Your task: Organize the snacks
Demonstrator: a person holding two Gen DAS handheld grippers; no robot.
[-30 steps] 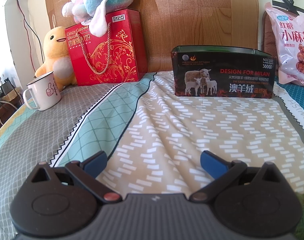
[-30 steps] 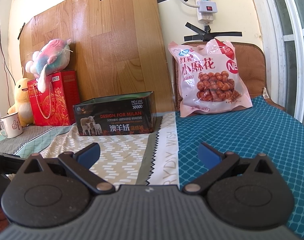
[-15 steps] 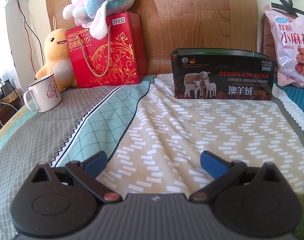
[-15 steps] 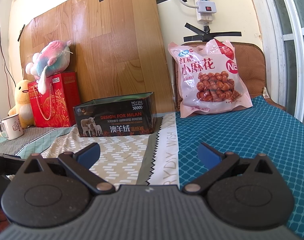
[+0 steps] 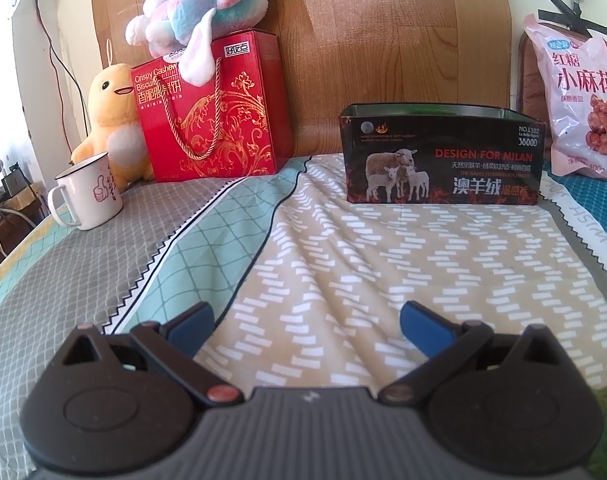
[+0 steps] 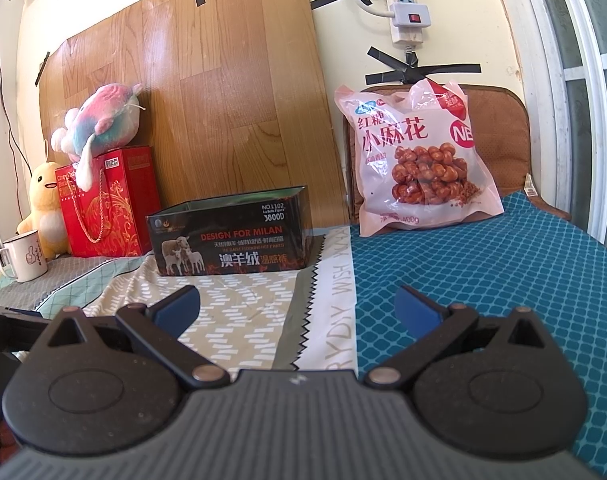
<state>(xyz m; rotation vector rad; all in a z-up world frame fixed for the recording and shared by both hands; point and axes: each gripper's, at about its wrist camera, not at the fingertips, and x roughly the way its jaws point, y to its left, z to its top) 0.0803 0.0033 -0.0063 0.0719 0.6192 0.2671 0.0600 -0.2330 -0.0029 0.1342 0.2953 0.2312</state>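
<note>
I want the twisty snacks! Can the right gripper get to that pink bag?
Probably yes. The right gripper is open and empty, and only bare blue bedspread lies between it and the pink snack bag, which leans upright at the back.

Glossy plastic snack bag (image 6: 417, 160) (matt cloth bedsheet (image 5: 343, 264)).

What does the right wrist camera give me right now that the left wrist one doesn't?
Only the right wrist view shows the whole pink snack bag leaning on a brown cushion, the power strip and the teal quilt patch. Only the left wrist view shows the "Crispy Cashew" lettering on the red gift box clearly. Both show the open black tin, mug, two plush toys, and each its own open gripper: right gripper, left gripper.
</note>
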